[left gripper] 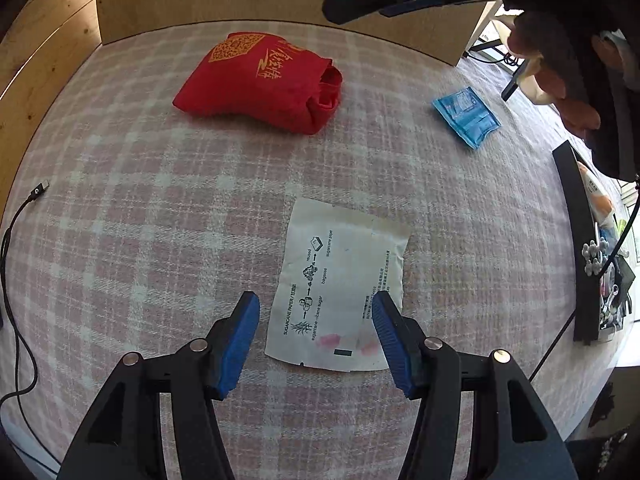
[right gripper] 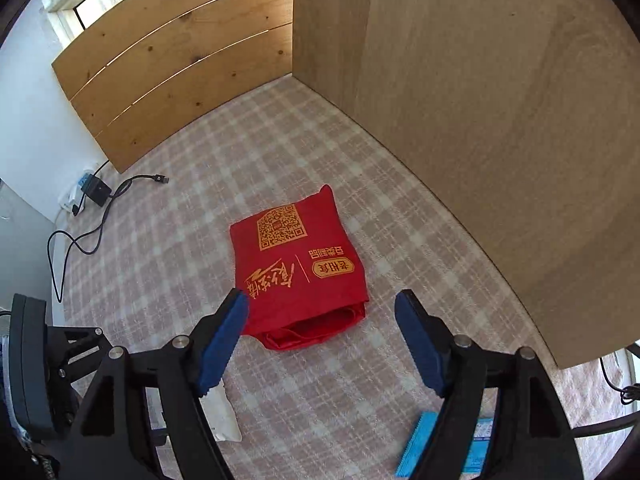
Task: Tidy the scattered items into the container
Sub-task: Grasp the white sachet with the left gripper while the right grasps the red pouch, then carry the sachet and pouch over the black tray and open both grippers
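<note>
Grippers both spread wide: left gripper [left gripper: 316, 312] hovers over the white packet [left gripper: 340, 288]. Right gripper [right gripper: 320, 312] hangs above the red bag [right gripper: 298, 264], beyond that packet.

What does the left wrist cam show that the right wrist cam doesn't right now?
Only the left wrist view: the black container at the table's right edge with small items in it, the printed face of the white packet, and the open left gripper over that packet.

Only the right wrist view: a black power adapter by the wall, and the open right gripper over the red bag.

Both: red bag, blue packet, white packet, black cable, checked cloth.
</note>
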`<state>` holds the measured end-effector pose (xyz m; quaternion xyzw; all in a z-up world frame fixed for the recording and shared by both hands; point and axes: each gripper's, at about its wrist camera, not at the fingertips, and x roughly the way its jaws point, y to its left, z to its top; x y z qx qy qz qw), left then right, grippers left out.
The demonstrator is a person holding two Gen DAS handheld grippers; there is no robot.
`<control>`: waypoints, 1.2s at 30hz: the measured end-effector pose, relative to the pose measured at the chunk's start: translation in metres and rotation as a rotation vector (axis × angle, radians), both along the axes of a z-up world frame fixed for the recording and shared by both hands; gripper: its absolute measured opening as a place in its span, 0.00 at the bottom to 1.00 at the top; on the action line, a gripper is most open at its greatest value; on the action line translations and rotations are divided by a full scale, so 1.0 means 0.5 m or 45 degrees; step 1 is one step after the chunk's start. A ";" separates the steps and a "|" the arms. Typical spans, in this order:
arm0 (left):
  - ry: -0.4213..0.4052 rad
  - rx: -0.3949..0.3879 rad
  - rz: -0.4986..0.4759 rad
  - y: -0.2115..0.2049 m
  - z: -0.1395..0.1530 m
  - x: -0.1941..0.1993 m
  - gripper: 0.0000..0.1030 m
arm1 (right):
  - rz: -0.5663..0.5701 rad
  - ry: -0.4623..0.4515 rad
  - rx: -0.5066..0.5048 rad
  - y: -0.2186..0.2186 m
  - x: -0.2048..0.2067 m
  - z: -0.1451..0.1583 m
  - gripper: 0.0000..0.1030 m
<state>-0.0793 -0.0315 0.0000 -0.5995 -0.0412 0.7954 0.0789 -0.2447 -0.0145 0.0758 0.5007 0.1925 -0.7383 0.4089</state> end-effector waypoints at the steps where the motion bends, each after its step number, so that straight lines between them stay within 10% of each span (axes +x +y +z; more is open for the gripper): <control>1: -0.001 -0.012 -0.023 0.009 -0.005 -0.003 0.55 | 0.023 0.015 0.033 -0.019 -0.004 -0.007 0.73; 19: 0.075 -0.036 -0.082 0.057 -0.034 -0.011 0.50 | 0.201 -0.048 0.238 -0.159 -0.028 -0.131 0.93; 36: 0.125 0.080 0.025 -0.004 -0.004 0.064 0.28 | 0.010 -0.088 0.118 -0.021 -0.019 -0.084 0.57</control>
